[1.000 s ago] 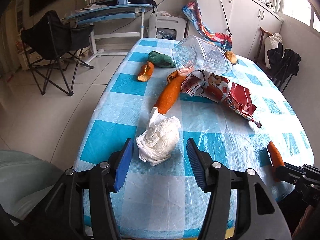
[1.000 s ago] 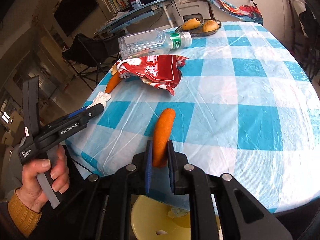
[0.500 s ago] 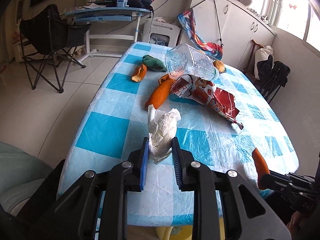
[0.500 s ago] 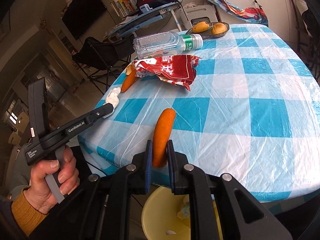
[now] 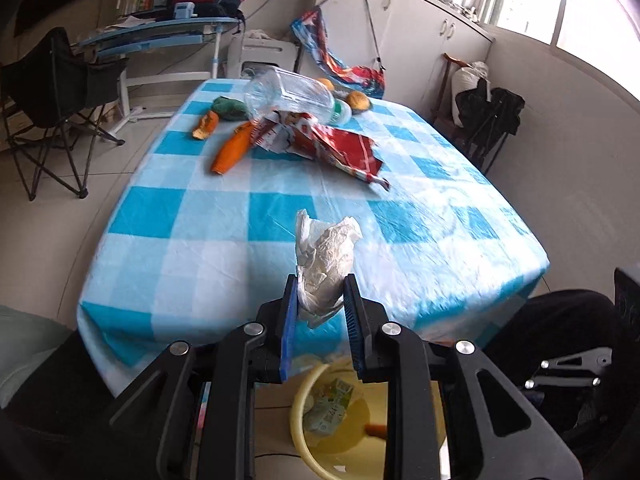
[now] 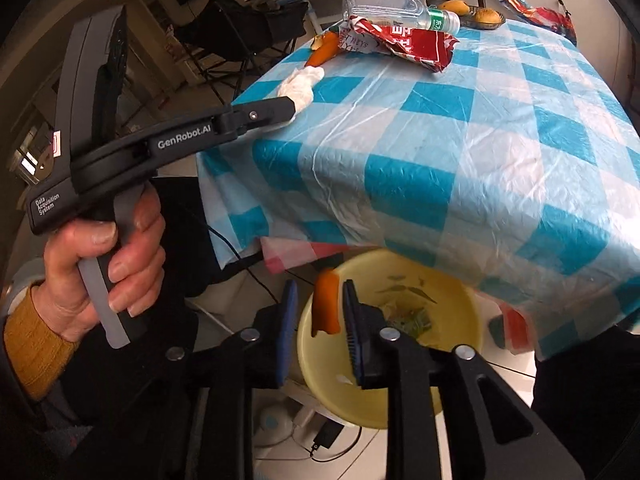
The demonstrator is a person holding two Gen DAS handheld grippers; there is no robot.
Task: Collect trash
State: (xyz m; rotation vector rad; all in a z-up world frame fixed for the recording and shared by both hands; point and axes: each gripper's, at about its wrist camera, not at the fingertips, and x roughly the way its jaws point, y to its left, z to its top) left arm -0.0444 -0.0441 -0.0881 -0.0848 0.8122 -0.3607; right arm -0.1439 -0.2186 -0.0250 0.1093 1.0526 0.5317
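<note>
My left gripper [image 5: 320, 308] is shut on a crumpled white tissue wad [image 5: 326, 256], held just above the near edge of the blue checked table [image 5: 192, 248]. The right wrist view shows that gripper [image 6: 256, 114] from the side, with the tissue wad [image 6: 300, 84] at its tip. My right gripper [image 6: 318, 312] hangs over a yellow bin [image 6: 460, 292] on the floor under the table edge. Its jaws are opening. An orange peel [image 6: 326, 308] is between them, near the right pad and clear of the left one.
On the far part of the table lie a red snack wrapper [image 5: 332, 144], a clear plastic bottle [image 5: 288, 94], a long orange peel [image 5: 232, 148], a smaller peel [image 5: 206, 126] and a green scrap [image 5: 230, 106]. The yellow bin [image 5: 298, 412] holds paper scraps. A folding chair [image 5: 52, 92] stands left.
The left jaws closed on the tissue wad and carried it back to the table edge. The right gripper moved off the table over the bin, and its jaws parted from the peel.
</note>
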